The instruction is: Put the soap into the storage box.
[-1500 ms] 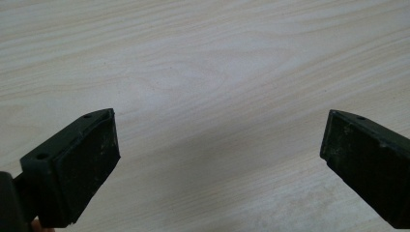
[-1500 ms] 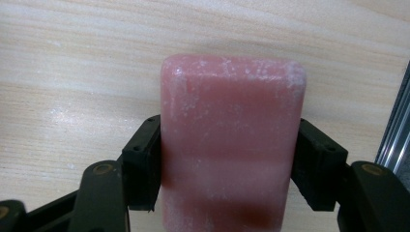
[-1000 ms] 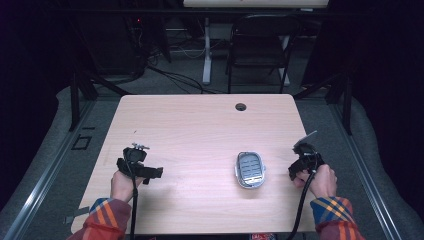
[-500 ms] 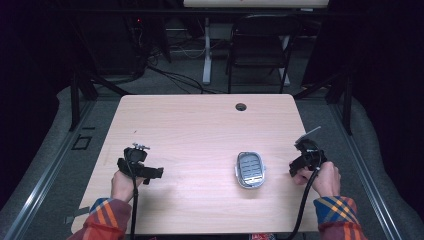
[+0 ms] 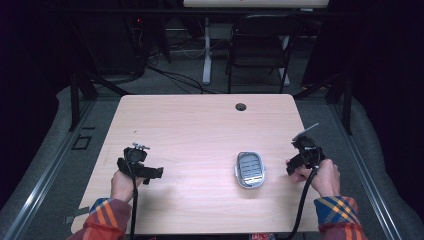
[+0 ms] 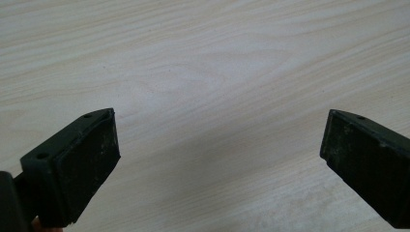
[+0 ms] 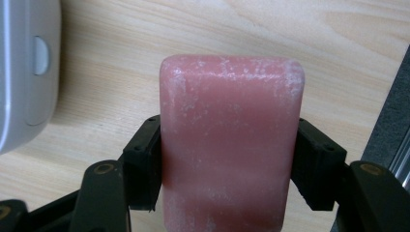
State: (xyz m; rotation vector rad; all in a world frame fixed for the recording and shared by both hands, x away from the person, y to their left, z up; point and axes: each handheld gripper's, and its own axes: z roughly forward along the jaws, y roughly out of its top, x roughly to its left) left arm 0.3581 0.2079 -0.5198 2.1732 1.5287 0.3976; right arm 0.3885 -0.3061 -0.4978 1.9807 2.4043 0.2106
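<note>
A pink bar of soap (image 7: 231,140) is clamped between the two black jaws of my right gripper (image 7: 227,159), just above the wooden table (image 5: 200,130) near its right edge. In the high view the right gripper (image 5: 300,157) sits to the right of a grey soap dish (image 5: 250,169) with a slotted inside; the dish's grey rim (image 7: 24,72) also shows at the left of the right gripper view. My left gripper (image 6: 217,159) stands open over bare wood, nothing between its pads. In the high view the left gripper (image 5: 142,170) rests at the table's left front.
A round cable hole (image 5: 241,107) lies near the table's far edge. A dark chair (image 5: 260,45) and a desk leg (image 5: 206,50) stand on the floor beyond. The table's right edge and the grey floor (image 7: 391,121) lie close beside the soap.
The right hand and its gripper have shifted slightly toward the table's front. The left gripper and the soap dish have stayed where they were.
</note>
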